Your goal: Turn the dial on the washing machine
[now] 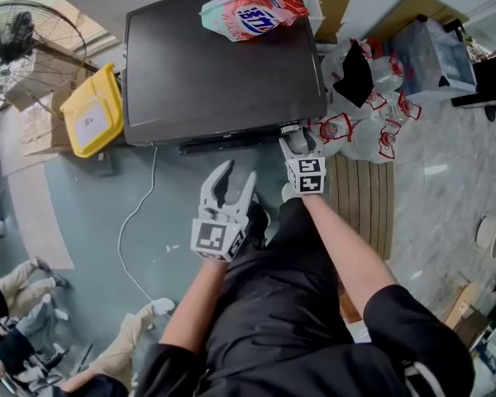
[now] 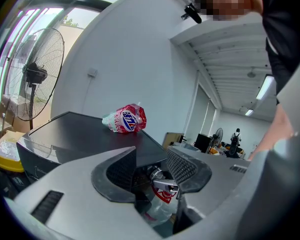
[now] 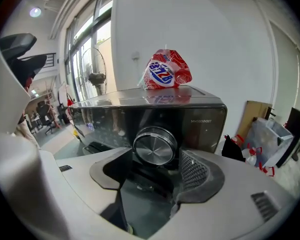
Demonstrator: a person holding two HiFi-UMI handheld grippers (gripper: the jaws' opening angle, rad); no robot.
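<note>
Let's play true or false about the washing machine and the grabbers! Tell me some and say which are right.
1. A pink-and-red bag lies on top of the washing machine. True.
2. The right gripper is shut tight on the dial. False: its jaws stand apart, with the dial just ahead of them.
3. The left gripper is open and empty. True.
4. The yellow bin sits on top of the machine. False: it stands beside it.
</note>
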